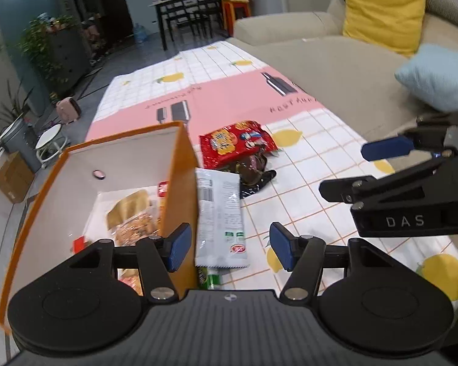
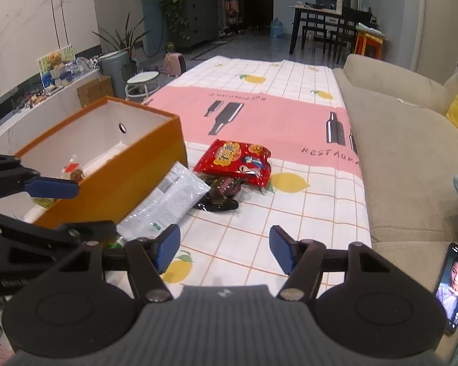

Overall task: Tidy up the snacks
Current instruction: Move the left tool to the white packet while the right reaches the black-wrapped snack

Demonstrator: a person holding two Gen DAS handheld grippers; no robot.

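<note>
Both the left gripper (image 1: 226,248) and right gripper (image 2: 224,250) stand apart, empty. A white packet (image 1: 219,219) leans on the orange box (image 1: 180,183). At twelve o'clock lie a red bag (image 2: 236,163) and dark wrapper (image 2: 221,193). A phone (image 2: 453,289) rests on the sofa (image 2: 412,167).

I count one orange box (image 2: 113,164) before me. Just beside it lie three loose snack packets: one white (image 1: 219,216), one red (image 1: 235,143), one dark brown (image 1: 253,167). One green packet (image 1: 209,279) peeks from under the white one. Inside the box are several packets, too jumbled to number.
</note>
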